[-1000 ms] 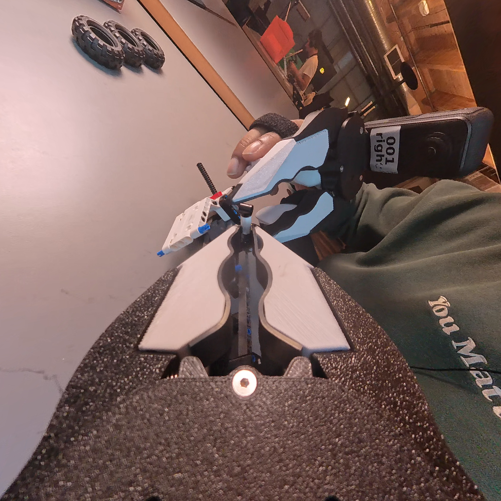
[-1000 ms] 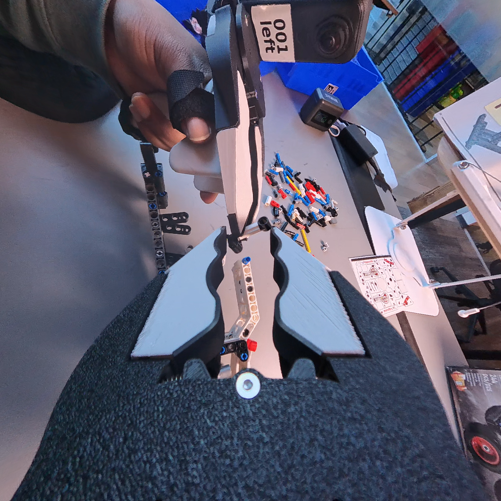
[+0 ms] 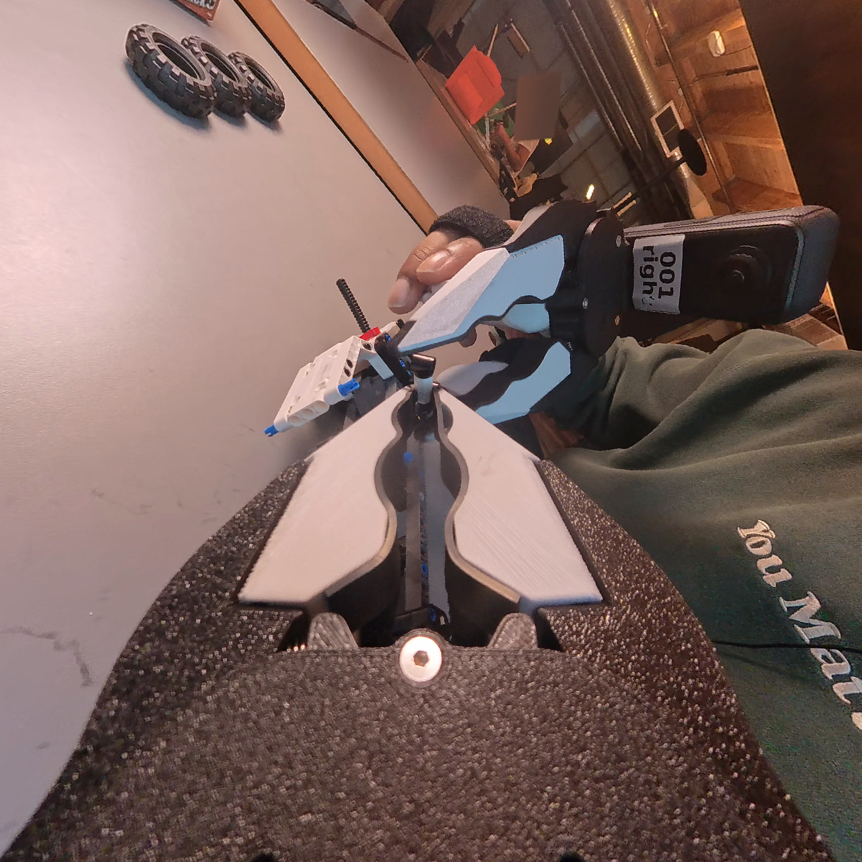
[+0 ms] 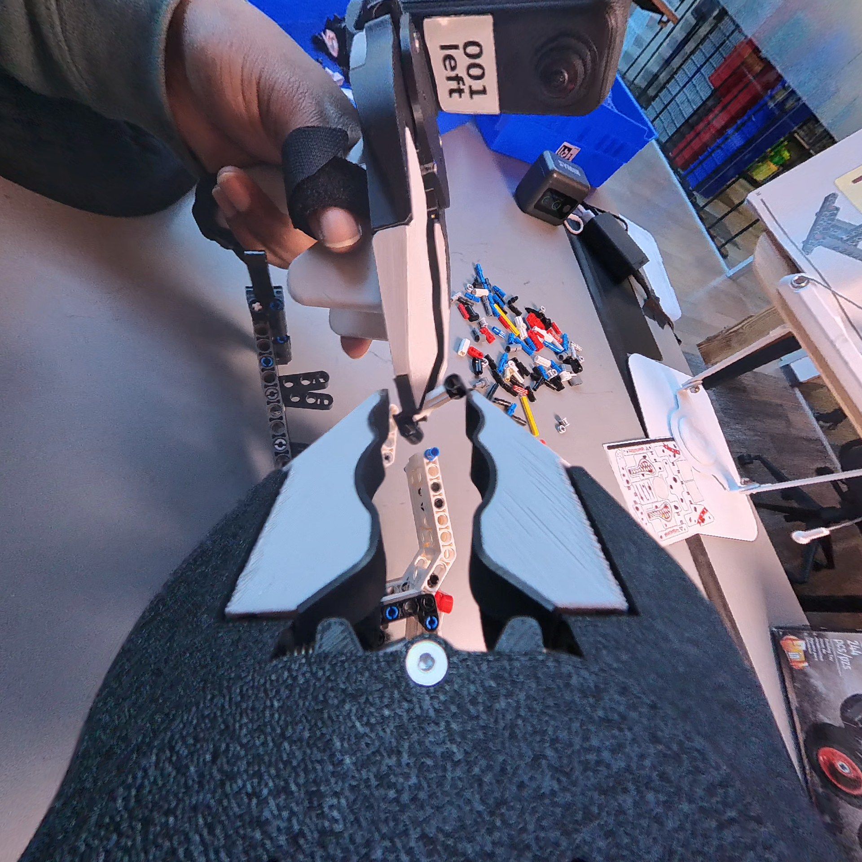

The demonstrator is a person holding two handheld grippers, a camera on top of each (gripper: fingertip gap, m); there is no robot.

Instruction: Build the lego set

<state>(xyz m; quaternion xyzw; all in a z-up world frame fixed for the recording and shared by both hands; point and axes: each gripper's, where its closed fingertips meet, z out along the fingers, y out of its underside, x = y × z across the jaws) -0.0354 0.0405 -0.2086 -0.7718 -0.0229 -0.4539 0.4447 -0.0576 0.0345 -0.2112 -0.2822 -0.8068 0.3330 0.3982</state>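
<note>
Left tool (image 3: pixel 422 396) clamps pin (image 3: pixel 423 380), three tyres (image 3: pixel 205 84)

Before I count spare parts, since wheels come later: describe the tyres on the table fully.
Three black tyres with knobbly tread, rubbery-looking and hollow, with no rims fitted, lie flat in a touching row on the grey table, far from both grippers. Nothing else touches them.

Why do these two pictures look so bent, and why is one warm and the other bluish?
Left wrist view: a wide-angle lens curves the table's edge; warm orange light fills the background, and the three tyres throw soft shadows. Right wrist view: cooler, bluish daylight; the loose parts pile looks sharp, while the right gripper fingers are slightly smeared at their edges.
</note>
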